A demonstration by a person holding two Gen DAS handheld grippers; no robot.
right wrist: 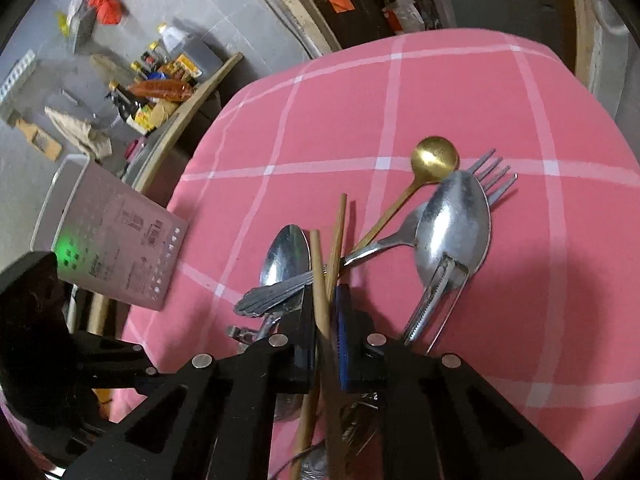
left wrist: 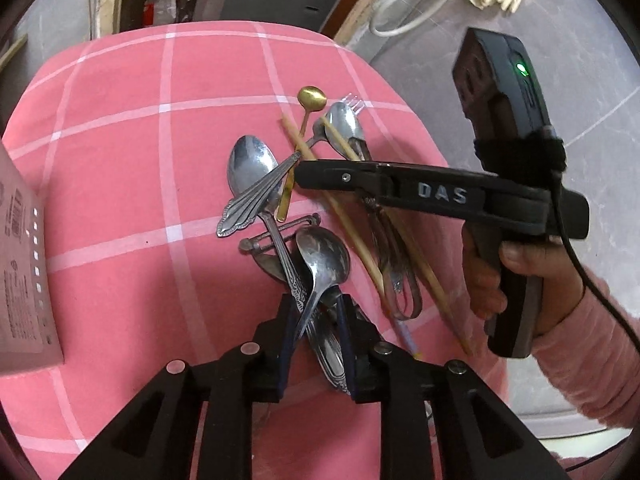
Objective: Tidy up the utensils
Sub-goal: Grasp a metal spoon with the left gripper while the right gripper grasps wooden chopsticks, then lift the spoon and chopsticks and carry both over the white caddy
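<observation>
Utensils [left wrist: 280, 208] lie tangled on the desk [left wrist: 120, 160], twelve o'clock from both cameras. Left hand-held gripper [left wrist: 312, 312] narrowly straddles slippery steel spoon handles; right hand-held gripper [right wrist: 324, 320] pinches stiff, light chopsticks [right wrist: 326, 264] midway.

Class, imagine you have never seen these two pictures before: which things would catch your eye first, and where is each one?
First comes the tangled heap of utensils in the middle of the pink checked cloth, with a small gold spoon shining at its far edge. Next, the right gripper pinches two wooden chopsticks, while the left gripper straddles spoon handles at the near end. A pale perforated holder stands at the cloth's left edge.
</observation>
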